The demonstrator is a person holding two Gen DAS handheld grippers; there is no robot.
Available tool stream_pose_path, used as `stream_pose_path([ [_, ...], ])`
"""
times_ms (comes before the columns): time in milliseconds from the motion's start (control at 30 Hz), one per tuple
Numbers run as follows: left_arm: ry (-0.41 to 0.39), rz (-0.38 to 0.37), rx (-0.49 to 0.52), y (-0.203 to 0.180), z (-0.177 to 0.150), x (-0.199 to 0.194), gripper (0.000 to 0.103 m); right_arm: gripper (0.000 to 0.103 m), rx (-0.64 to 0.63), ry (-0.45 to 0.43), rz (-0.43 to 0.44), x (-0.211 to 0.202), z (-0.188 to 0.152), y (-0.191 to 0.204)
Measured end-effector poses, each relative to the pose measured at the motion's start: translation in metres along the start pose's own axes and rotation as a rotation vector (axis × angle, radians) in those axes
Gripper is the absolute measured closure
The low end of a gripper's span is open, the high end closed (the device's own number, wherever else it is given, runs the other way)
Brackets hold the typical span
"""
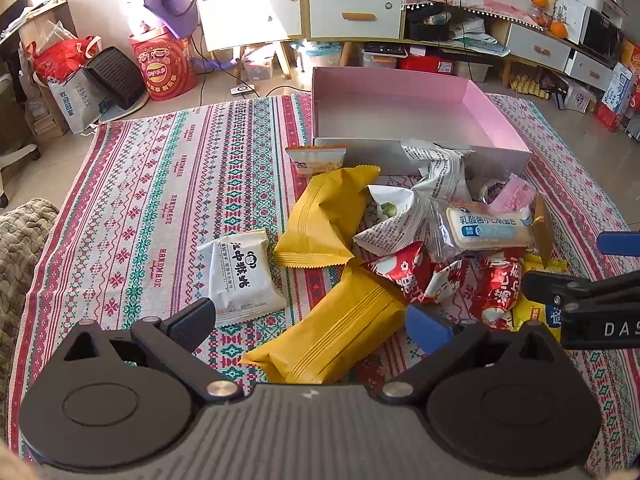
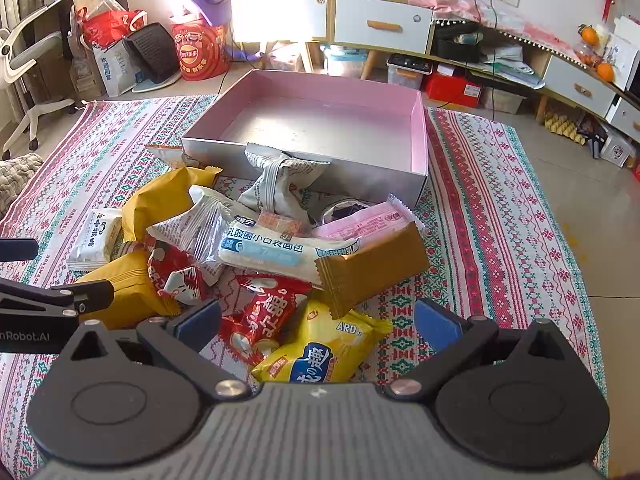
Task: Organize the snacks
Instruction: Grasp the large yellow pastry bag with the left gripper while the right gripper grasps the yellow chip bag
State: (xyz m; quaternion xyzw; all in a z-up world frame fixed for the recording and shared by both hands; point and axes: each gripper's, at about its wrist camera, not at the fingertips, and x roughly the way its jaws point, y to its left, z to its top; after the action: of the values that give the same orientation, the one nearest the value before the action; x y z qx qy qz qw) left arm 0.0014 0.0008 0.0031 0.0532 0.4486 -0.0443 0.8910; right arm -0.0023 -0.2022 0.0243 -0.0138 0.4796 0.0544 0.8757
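Nearest us, the left gripper point(image 1: 310, 316) stands with its fingers wide apart and holds nothing; a yellow pastry packet point(image 1: 332, 332) lies on the patterned cloth point(image 1: 160, 184) between them. Our right gripper point(image 2: 318, 320) is likewise spread and empty, hanging over a yellow cracker bag point(image 2: 320, 348) and a red snack packet point(image 2: 260, 316).

The snacks form a loose heap on the cloth, near the front wall of the pink box point(image 2: 418, 132), which lies beyond them with nothing inside that we can see. In the heap we make out a white bread packet with blue print point(image 2: 280, 254), a brown wrapper point(image 2: 372, 268) resting partly on it, a pink packet point(image 2: 360, 220) just behind, and a grey-printed pouch point(image 2: 280, 184) leaning against the box front. A white biscuit packet point(image 1: 240, 276) lies apart at the heap's left side, beside a second yellow pastry packet point(image 1: 324, 220).
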Motion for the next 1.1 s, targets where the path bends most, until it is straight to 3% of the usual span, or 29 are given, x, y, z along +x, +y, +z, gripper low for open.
stream_pose_path([
  [400, -0.006, -0.029, 0.002, 0.002, 0.001, -0.002, 0.000, 0.000, -0.010, -0.011, 0.012, -0.004, 0.002, -0.001],
  [600, -0.002, -0.084, 0.087, 0.013, 0.003, -0.003, 0.000, 0.000, -0.065, -0.010, 0.094, -0.012, 0.013, -0.012],
  [733, 0.032, -0.173, 0.106, 0.027, 0.001, -0.001, 0.000, 0.004, -0.056, 0.032, 0.150, -0.011, 0.016, -0.023],
  [900, 0.067, -0.217, 0.119, 0.033, -0.004, 0.007, 0.010, 0.009, -0.068, 0.105, 0.182, -0.001, 0.008, -0.020],
  [967, 0.081, -0.231, 0.157, 0.027, -0.008, 0.012, 0.017, 0.010, -0.078, 0.133, 0.174, 0.005, 0.004, -0.017],
  [1100, 0.071, -0.247, 0.246, 0.010, -0.012, 0.020, 0.020, 0.015, -0.067, 0.158, 0.164, 0.015, -0.001, -0.015],
])
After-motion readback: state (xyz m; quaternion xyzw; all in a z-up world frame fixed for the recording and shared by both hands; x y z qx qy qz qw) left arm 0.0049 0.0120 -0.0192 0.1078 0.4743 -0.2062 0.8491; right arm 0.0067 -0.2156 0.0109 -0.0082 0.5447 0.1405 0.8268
